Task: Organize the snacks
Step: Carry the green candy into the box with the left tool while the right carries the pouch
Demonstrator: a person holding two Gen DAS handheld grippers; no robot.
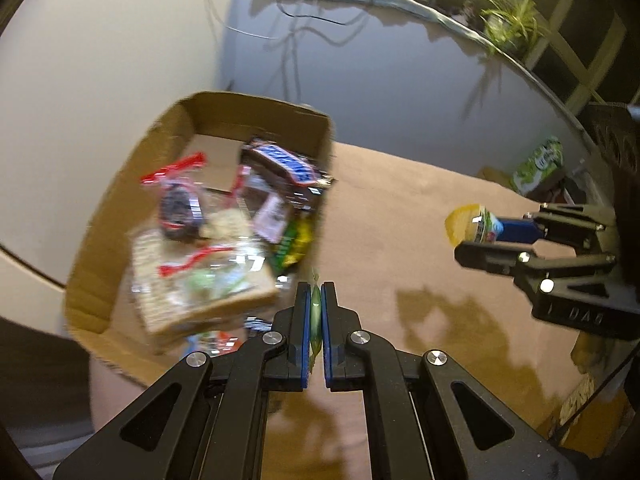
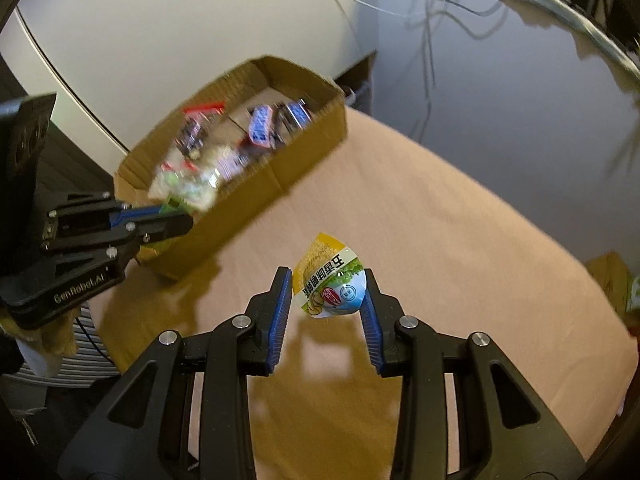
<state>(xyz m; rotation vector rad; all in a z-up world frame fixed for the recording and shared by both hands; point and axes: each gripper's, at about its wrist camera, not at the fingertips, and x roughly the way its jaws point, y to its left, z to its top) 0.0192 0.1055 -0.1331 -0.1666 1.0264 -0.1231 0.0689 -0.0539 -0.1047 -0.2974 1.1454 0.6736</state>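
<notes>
A yellow snack packet (image 2: 330, 280) is grasped by the right tongs (image 2: 326, 312), long axis toward 12 o'clock; only the left view shows a thin green packet (image 1: 316, 312) edge-on, clenched in the left tongs (image 1: 316, 300) beside the cardboard box (image 1: 100, 216).

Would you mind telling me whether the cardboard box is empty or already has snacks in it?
Partly filled. The cardboard box holds several wrapped snacks piled toward one end, while bare cardboard floor shows at the far end.
</notes>
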